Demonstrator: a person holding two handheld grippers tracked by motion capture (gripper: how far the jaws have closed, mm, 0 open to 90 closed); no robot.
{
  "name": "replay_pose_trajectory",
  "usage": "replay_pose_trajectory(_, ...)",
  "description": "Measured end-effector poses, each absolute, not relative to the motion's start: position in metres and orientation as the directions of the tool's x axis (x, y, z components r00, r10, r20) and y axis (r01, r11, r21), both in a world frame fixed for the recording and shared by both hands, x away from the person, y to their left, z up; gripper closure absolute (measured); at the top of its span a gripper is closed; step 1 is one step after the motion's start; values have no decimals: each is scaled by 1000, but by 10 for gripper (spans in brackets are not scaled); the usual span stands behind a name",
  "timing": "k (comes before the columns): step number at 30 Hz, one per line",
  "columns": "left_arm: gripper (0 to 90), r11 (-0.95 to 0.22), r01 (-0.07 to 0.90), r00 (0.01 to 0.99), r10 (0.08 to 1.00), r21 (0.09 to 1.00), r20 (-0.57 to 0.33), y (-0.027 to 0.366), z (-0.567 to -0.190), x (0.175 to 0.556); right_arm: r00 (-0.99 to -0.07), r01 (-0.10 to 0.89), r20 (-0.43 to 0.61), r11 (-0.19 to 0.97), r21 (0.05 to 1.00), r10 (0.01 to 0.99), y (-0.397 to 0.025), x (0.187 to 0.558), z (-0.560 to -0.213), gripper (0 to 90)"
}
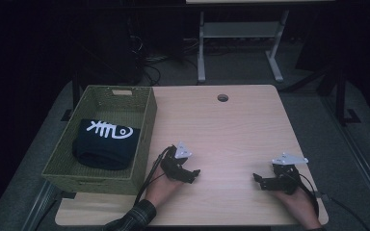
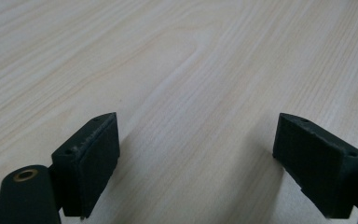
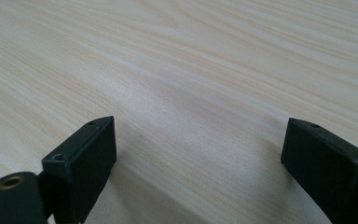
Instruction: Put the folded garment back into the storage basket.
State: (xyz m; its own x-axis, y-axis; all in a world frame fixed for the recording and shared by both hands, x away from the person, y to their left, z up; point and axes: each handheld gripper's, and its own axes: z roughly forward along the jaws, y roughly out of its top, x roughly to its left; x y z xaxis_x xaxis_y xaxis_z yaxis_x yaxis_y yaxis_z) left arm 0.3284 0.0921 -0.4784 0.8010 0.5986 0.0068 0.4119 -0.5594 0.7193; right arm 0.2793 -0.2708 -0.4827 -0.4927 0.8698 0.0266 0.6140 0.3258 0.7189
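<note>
A green woven basket (image 1: 147, 120) stands on the left part of the light wooden table (image 1: 231, 130). Inside it lies a folded dark garment (image 1: 106, 144) with a white fish-skeleton print. My left gripper (image 1: 192, 174) rests near the table's front, just right of the basket, jaws pointing right. In the left gripper view the left gripper (image 2: 196, 158) is open, with bare wood between the jaws. My right gripper (image 1: 258, 180) sits at the front right, jaws pointing left. Its own view shows the right gripper (image 3: 198, 163) open over bare wood.
A round cable hole (image 1: 222, 97) sits near the table's far edge. Beyond the table stands a white desk frame (image 1: 238, 33) on a dark floor with cables. The basket overhangs the table's left edge.
</note>
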Motion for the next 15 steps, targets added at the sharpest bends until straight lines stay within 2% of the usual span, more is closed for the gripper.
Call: replay_pose_trajectory(15,136,-556,415,800,601,721,3,92,-479,328,-493,614,26,326,719,870,-271,279,-483,98)
